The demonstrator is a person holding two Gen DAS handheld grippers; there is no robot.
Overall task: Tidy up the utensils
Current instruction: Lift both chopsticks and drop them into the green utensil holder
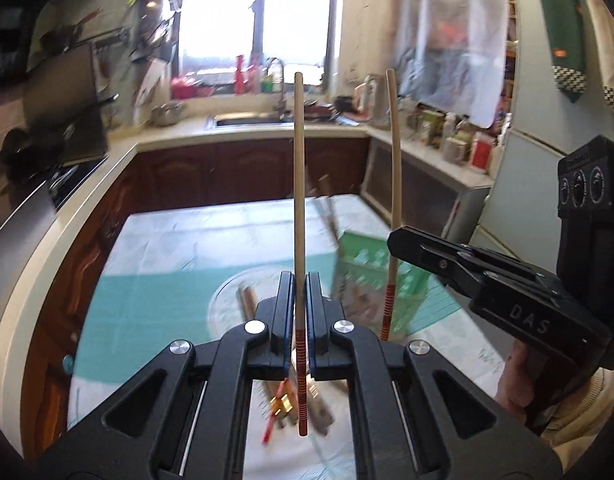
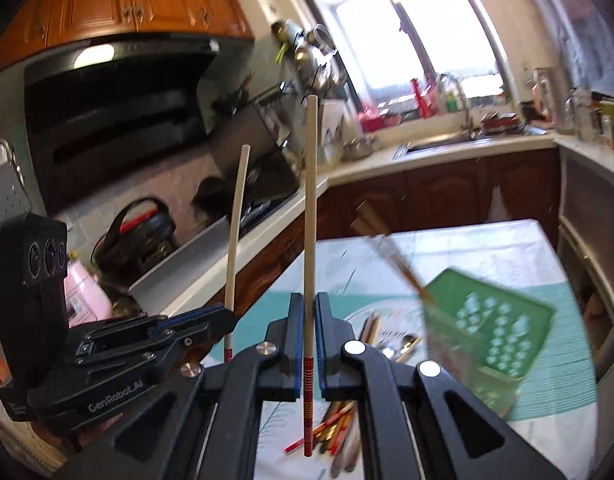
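left wrist | kitchen, table (image 1: 167, 240) in patterned cloth | both jaws clamp chopsticks

1. "DAS": raised letters on the black body of the right gripper (image 1: 403, 242), at the right of the left wrist view.
2. "GenRobot.AI": pale lettering on the black body of the left gripper (image 2: 227, 314), at the lower left of the right wrist view.
3. Packages on the counter, upper right of both views: print too blurred to read.
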